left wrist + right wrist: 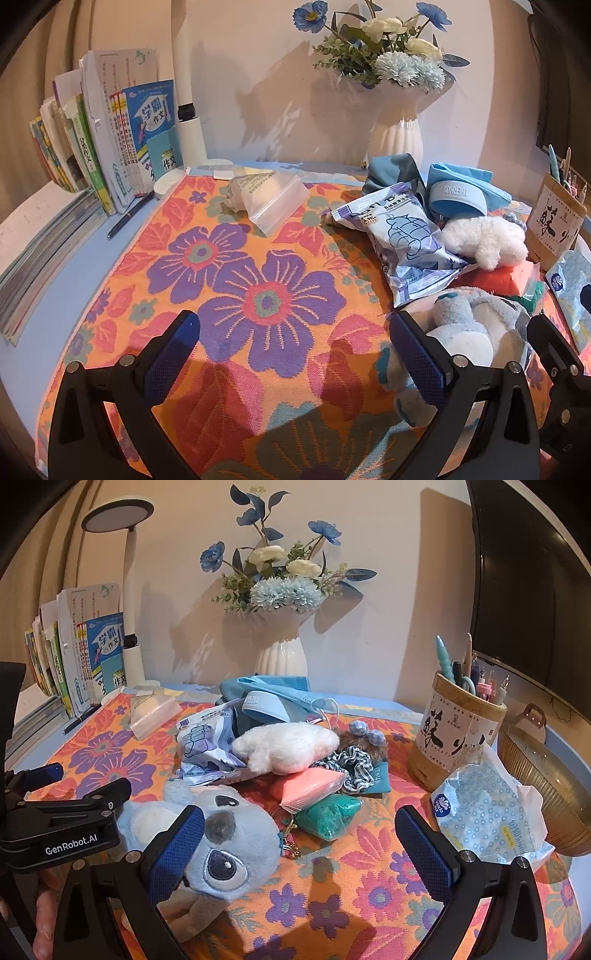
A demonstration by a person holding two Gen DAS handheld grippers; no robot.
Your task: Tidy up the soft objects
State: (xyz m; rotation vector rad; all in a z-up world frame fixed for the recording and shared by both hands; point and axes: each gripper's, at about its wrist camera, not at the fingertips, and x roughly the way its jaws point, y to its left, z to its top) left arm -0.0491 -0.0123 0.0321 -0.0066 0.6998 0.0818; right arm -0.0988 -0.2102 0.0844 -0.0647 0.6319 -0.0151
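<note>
A pile of soft things lies on the flowered cloth. A blue koala plush lies nearest, its head just right of my right gripper's left finger. It also shows in the left wrist view, right of my left gripper's right finger. Behind it lie a white plush, a pink pack, a green pouch, a blue-white bag and a checked cloth. My left gripper is open and empty over the cloth. My right gripper is open and empty. The left gripper also shows in the right wrist view.
A clear zip bag lies at the cloth's back. Books and a lamp stand at the back left. A white vase with flowers stands at the back. A pen holder, a tissue pack and a gold bowl are on the right.
</note>
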